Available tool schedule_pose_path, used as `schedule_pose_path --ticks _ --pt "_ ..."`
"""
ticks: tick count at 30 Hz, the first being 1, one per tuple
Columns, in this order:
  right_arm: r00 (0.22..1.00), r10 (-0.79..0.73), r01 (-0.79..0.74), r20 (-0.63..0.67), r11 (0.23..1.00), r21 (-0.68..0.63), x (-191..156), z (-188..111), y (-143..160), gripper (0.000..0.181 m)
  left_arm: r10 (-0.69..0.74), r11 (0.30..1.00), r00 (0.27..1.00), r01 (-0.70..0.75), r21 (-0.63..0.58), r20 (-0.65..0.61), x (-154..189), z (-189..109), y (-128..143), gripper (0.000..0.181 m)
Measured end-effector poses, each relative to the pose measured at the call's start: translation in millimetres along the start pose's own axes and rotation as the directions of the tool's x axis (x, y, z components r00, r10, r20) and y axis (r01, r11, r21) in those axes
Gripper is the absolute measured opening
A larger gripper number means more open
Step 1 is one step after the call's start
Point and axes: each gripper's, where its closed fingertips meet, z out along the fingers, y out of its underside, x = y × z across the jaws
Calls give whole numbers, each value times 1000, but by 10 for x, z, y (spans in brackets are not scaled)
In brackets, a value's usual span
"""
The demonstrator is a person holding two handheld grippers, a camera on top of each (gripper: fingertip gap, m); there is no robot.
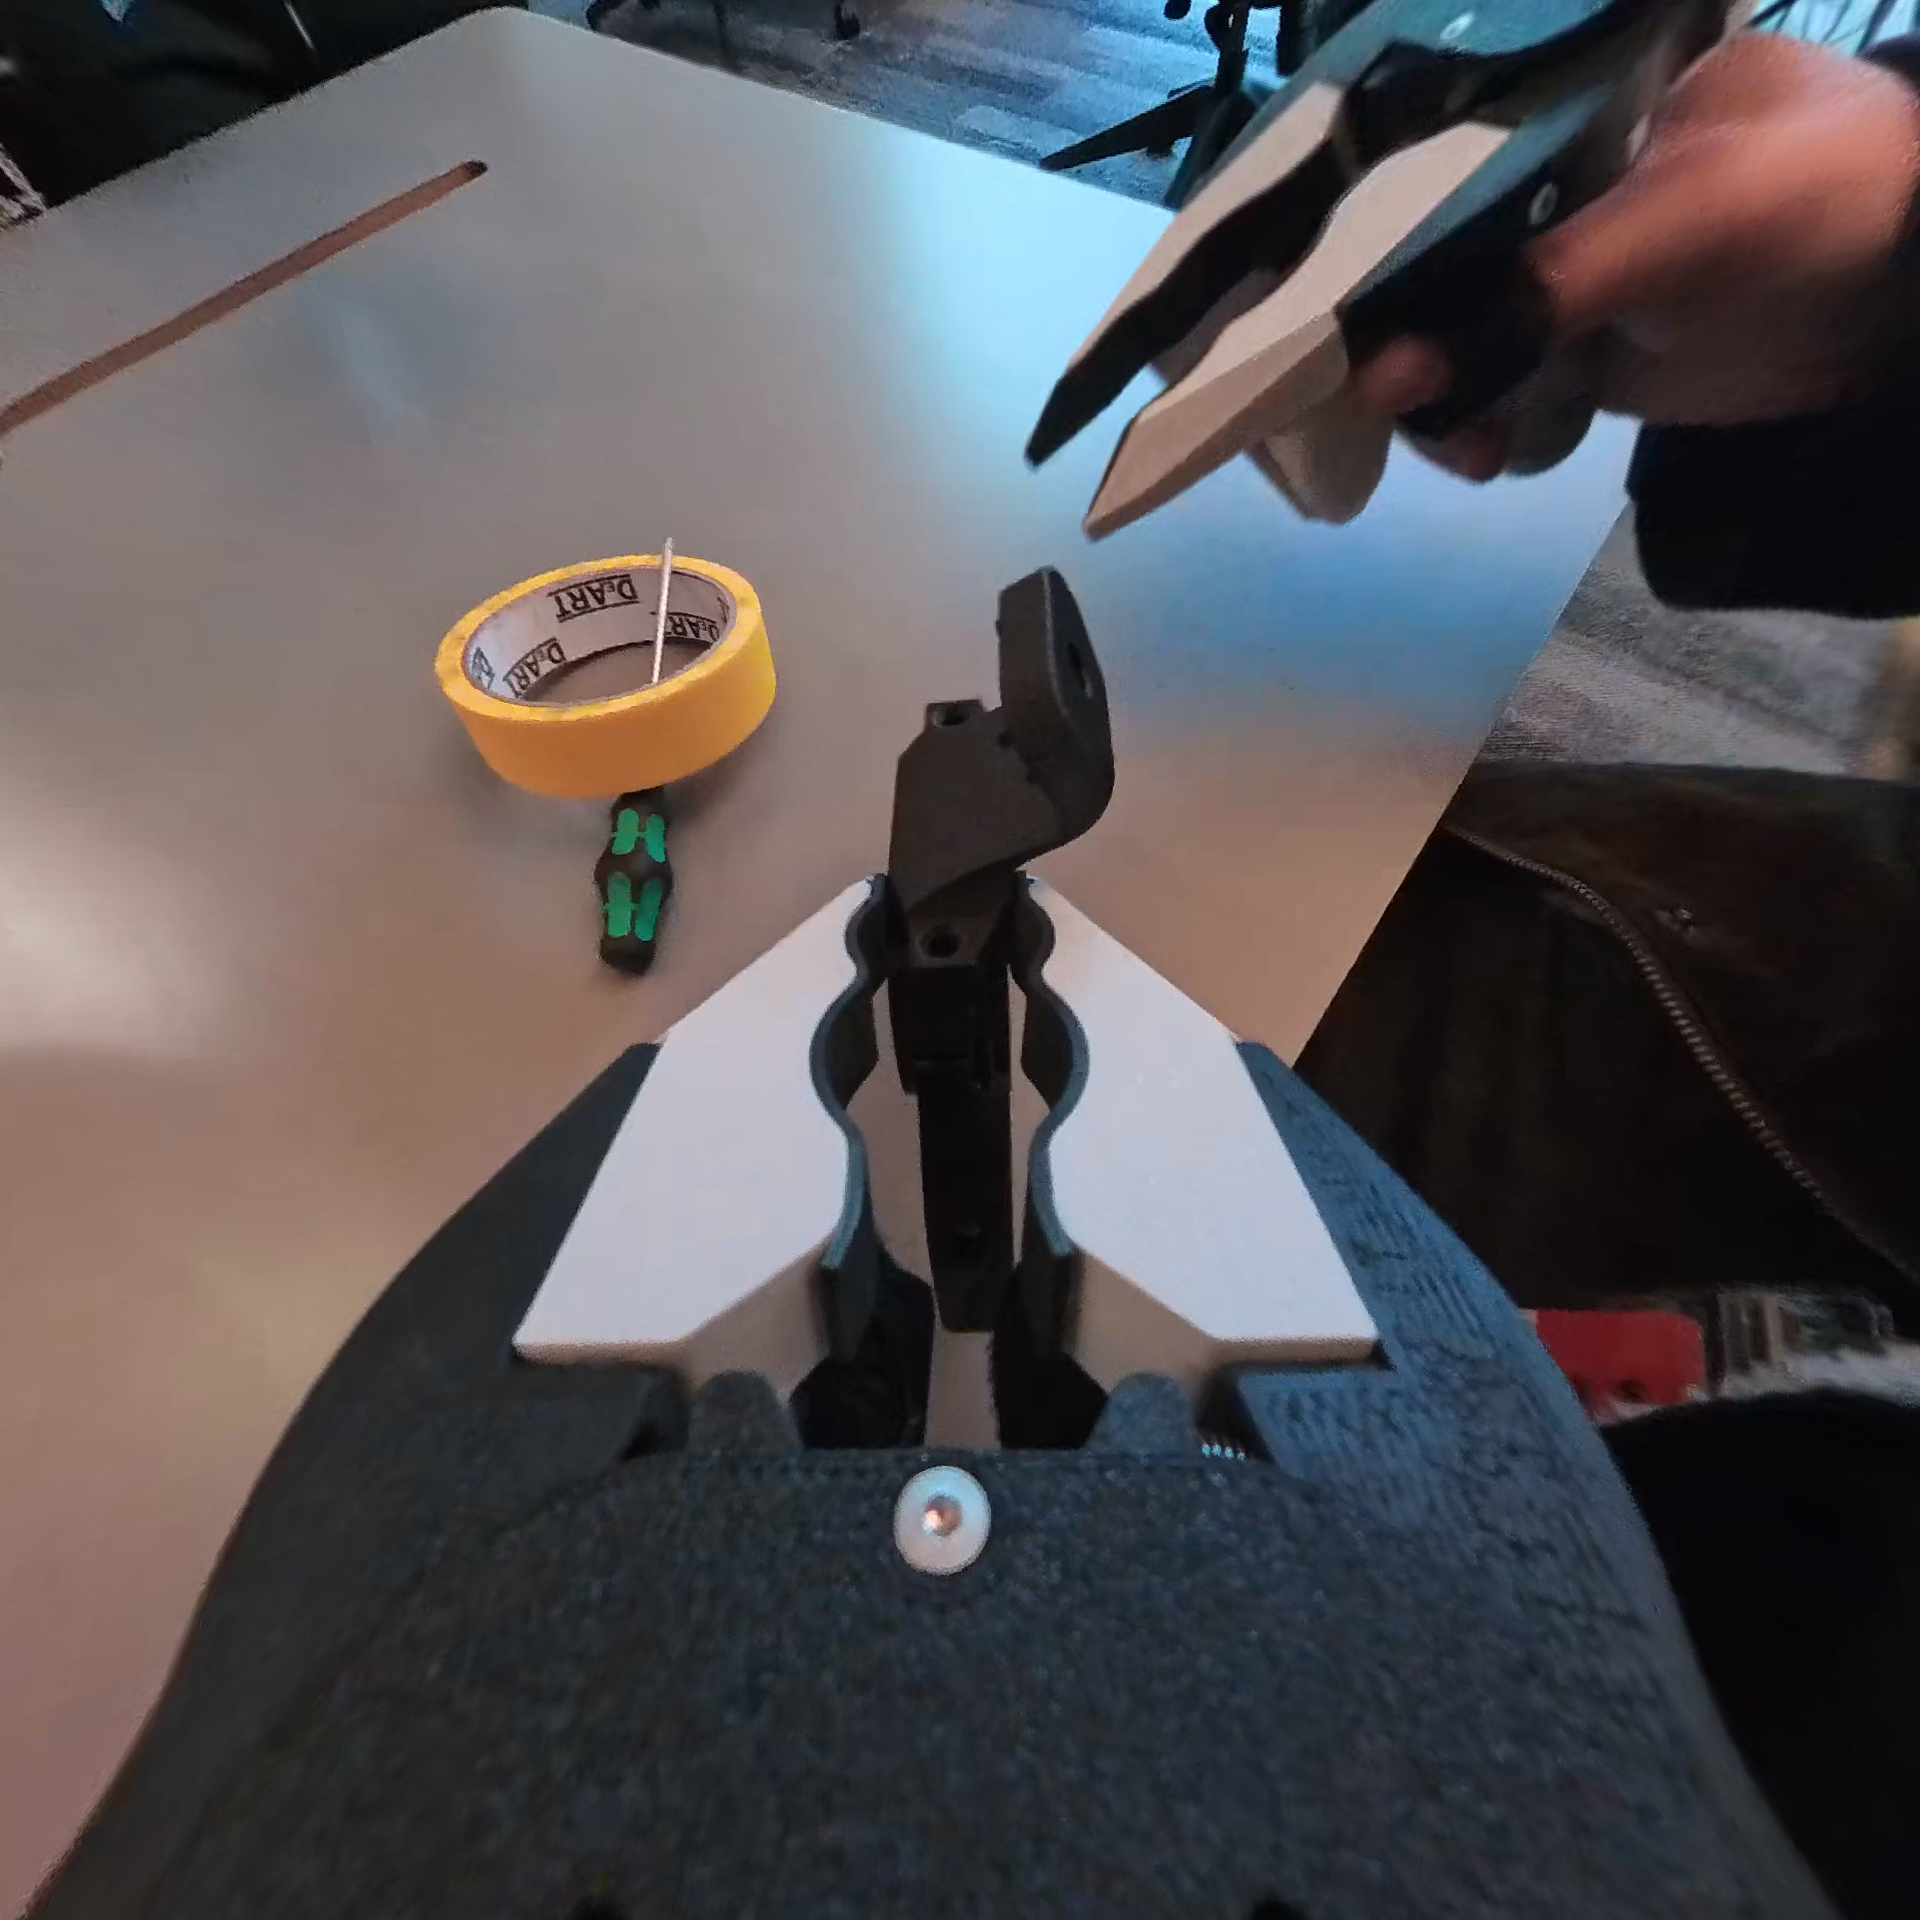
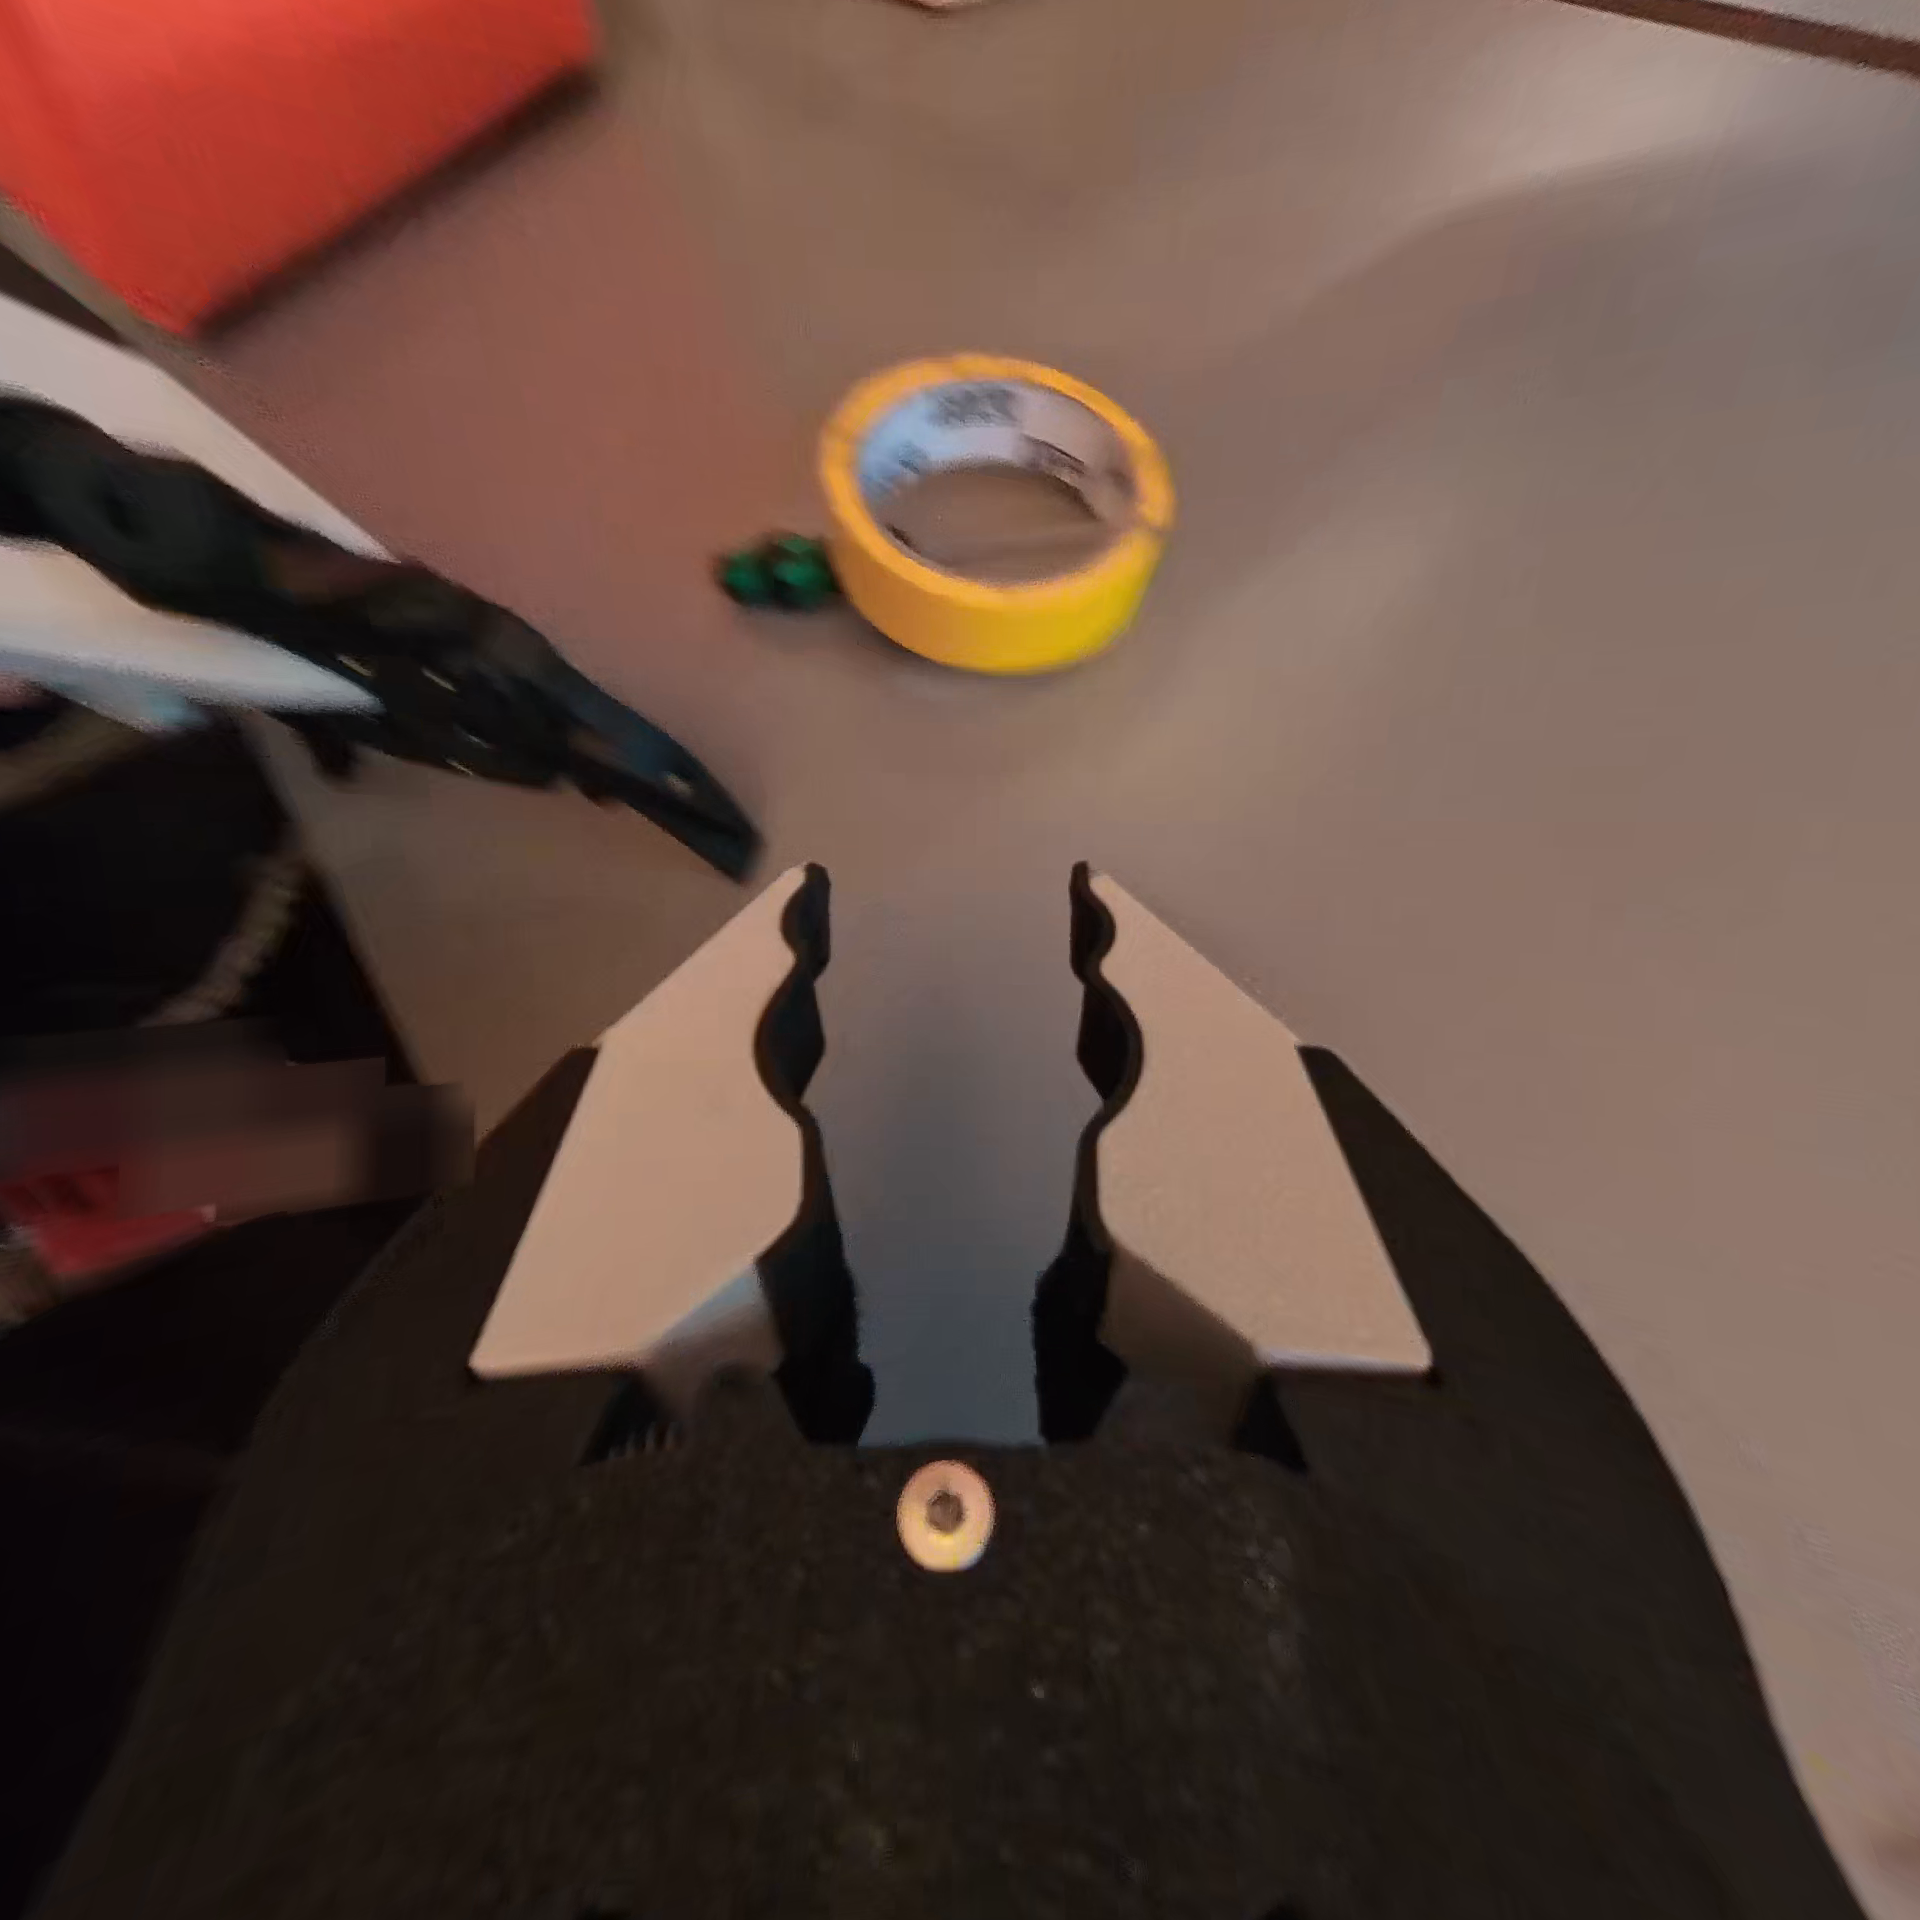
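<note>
Left wrist view: a yellow tape roll [image 1: 606,675] lies flat on the grey surface [image 1: 312,436] at centre left, a screwdriver's black-and-green handle [image 1: 631,894] touching its near edge, the thin shaft leaning across the roll. At centre, the left claw [image 1: 948,894] is clamped on a black bracket-like plastic part [image 1: 1003,769], held above the surface. At upper right, a hand [image 1: 1725,249] holds the right claw [image 1: 1070,478], fingers apart and empty.

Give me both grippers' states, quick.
Left gripper: shut on the black angular plastic bracket.
Right gripper: open, empty, above the grey table.
</note>
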Motion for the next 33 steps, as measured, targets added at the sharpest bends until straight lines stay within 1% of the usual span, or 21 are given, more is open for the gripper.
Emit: schedule_pose_path --ticks 1,2,5,7,8,9,11,13,14,15,16,17,18,19,22,24,25,27,28,32,33 --pt "997 29 -30 66 999 19 -153 81 -61 44 7 1000 1000 -7 7 10 -11 -46 -10 22" --pt "995 39 -41 97 999 16 -253 126 -88 43 7 1000 1000 -7 17 14 -21 -98 -22 22" --pt "991 1 -1 137 1000 3 -488 162 -115 40 -20 998 1000 20 54 15 -110 -280 -74 22" --pt "985 -19 20 170 1000 -5 -635 208 -117 41 -57 995 998 55 85 25 -236 -472 -127 22" --pt "975 -23 27 220 999 -17 -758 257 -111 42 -81 991 996 78 106 25 -297 -606 -158 22" --pt "962 -49 62 267 997 -41 -886 328 -78 42 -97 988 994 91 125 41 -370 -761 -173 22" --pt "927 -193 229 322 970 -78 -1081 520 14 41 -115 985 989 101 142 95 -525 -1063 -120 22" --pt "874 -343 382 345 923 -50 -1211 746 -34 40 -146 981 979 125 147 143 -657 -1312 -2 22" --pt "849 -386 422 360 906 -24 -1261 853 -98 37 -170 977 971 144 159 167 -717 -1407 60 22" --pt "835 -400 432 378 902 1 -1296 963 -165 29 -199 971 963 168 172 179 -760 -1472 126 22" --pt "824 -392 434 408 901 -10 -1320 1068 -182 26 -229 964 955 195 183 186 -787 -1511 185 22" --pt "812 -377 449 446 891 -64 -1329 1151 -133 21 -253 957 948 216 195 195 -804 -1537 227 22" --pt "791 -370 472 487 876 -101 -1359 1203 -89 21 -263 953 944 222 205 201 -802 -1550 250 22" --pt "785 -373 487 495 865 -121 -1369 1241 -81 22 -263 953 944 222 206 201 -789 -1552 260 22" --pt "759 -422 514 496 856 -57 -1478 1281 -158 15 -231 960 952 190 203 200 -759 -1542 239 22" --pt "750 -437 529 497 847 -54 -1538 1323 -145 15 -232 962 954 195 193 189 -760 -1515 275 22" --pt "755 -448 534 478 844 -53 -1536 1337 -156 15 -244 959 953 211 187 178 -759 -1497 300 22" --pt "771 -474 547 425 835 -63 -1481 1326 -165 26 -256 957 952 226 180 168 -763 -1477 325 22" --pt "778 -480 548 406 834 -63 -1462 1293 -166 28 -252 959 953 223 176 165 -761 -1470 324 22" --pt "848 -423 459 318 888 -43 -1409 1107 -164 28 -232 965 960 207 159 156 -720 -1422 317 22" --pt "869 -402 433 290 900 -50 -1369 1036 -132 31 -225 967 962 201 157 156 -707 -1415 314 22"
